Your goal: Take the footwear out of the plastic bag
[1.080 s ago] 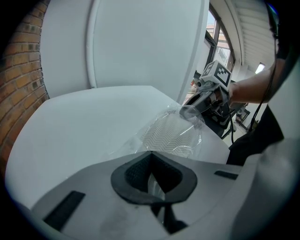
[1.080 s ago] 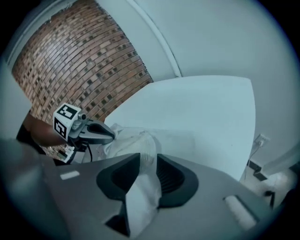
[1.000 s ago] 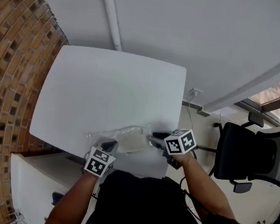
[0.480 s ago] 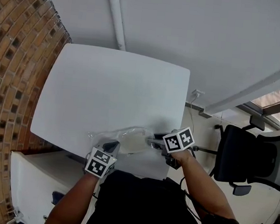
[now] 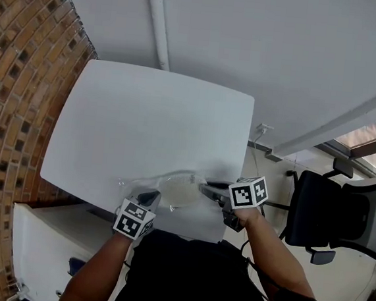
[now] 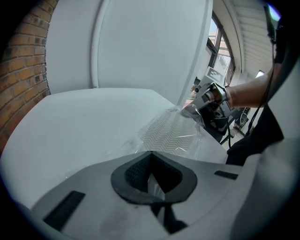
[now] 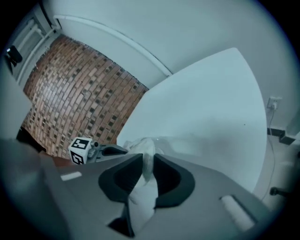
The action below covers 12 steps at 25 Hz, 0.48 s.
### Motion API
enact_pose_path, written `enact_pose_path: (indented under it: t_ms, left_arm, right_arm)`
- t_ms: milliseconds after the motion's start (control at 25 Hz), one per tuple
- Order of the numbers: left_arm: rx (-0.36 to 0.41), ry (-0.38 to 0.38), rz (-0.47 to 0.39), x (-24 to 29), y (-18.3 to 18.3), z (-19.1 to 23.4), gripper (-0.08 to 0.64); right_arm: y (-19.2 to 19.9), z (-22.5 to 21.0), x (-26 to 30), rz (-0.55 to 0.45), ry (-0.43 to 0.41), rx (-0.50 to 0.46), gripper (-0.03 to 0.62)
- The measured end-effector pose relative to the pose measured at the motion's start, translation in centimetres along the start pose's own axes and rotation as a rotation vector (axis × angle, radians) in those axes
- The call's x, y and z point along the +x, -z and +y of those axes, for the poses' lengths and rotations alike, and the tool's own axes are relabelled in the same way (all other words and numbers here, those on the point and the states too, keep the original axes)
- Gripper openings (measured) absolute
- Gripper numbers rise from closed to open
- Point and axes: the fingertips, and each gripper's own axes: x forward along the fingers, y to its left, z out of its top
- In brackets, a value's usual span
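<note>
A person stands at a white bench (image 5: 145,116) and holds a two-jaw gripper in each hand. A clear plastic bag (image 5: 167,178) lies flat near the bench's front edge, between the two tools. Inside it is the footwear (image 6: 169,132), a flat white piece that looks like a slipper, its zigzag-patterned sole showing through the film.

The left gripper (image 6: 152,177) is clamped tight on a thin fold of film at the bag's near end, pinning that end low against the bench. The right gripper (image 7: 144,174) is at the opposite end. Its jaws have just been closing, and they now stand narrow with soft white material pressed between the pads. This appears to be the end of the footwear, possibly with some film caught around it. A brick wall (image 5: 14,97) is to the left and a black office chair (image 5: 328,206) to the right.

The step in hand seems to be the grasp itself: one tool anchors the bag while the other takes hold of what is inside. The footwear is not yet out.

The next move likely calls for drawing the right gripper away from the left, along the bag's length, while the left keeps its pinch so the film stays behind. If film is trapped in the right grip, the whole bag may drag along instead.
</note>
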Motion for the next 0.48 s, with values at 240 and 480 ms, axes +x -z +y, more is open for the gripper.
enact_pose_path:
  t_ms: [240, 480]
  left_arm:
    - [0.015, -0.002, -0.003, -0.1, 0.2, -0.1, 0.006]
    - [0.032, 0.004, 0.004, 0.0, 0.3, -0.3, 0.006]
  right_arm:
    - [-0.1, 2.5, -1.0, -0.090, -0.168, 0.121, 0.046]
    - [2.0, 0.8, -0.4, -0.027, -0.063, 0.145, 0.102]
